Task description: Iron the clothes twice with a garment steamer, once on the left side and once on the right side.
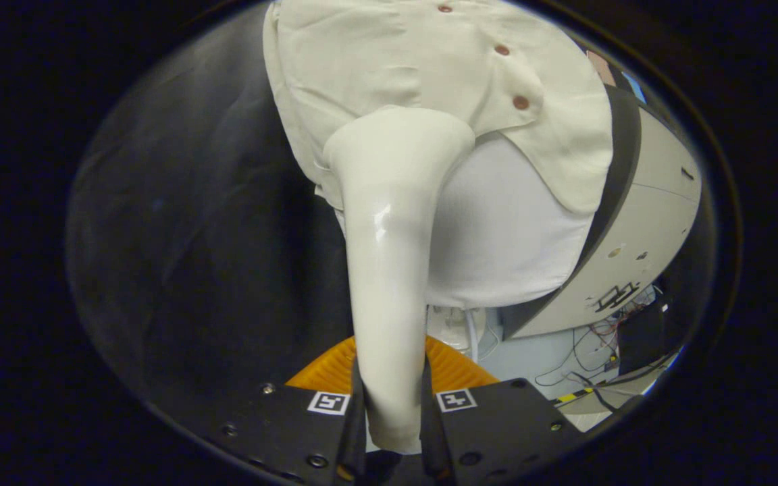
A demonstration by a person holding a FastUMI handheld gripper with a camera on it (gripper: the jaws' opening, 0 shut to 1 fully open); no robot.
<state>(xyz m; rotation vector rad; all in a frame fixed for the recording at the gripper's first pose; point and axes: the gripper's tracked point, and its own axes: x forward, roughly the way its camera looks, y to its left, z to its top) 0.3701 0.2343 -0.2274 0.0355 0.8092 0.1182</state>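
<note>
A cream shirt (pixel 389 61) with brown buttons hangs ahead over a white undershirt (pixel 504 236). My gripper (pixel 392 405) is shut on the handle of a white garment steamer (pixel 389 236). The handle runs up from between the fingers, and its wide head presses against the shirt's lower hem, left of the button row. The steamer's face is hidden against the cloth.
A grey and black curved panel (pixel 645 223) stands right of the shirt. An orange ribbed object (pixel 456 368) lies just beyond the fingers. Loose wires (pixel 598 351) and a white floor show low on the right. Dark cloth (pixel 213 236) hangs on the left.
</note>
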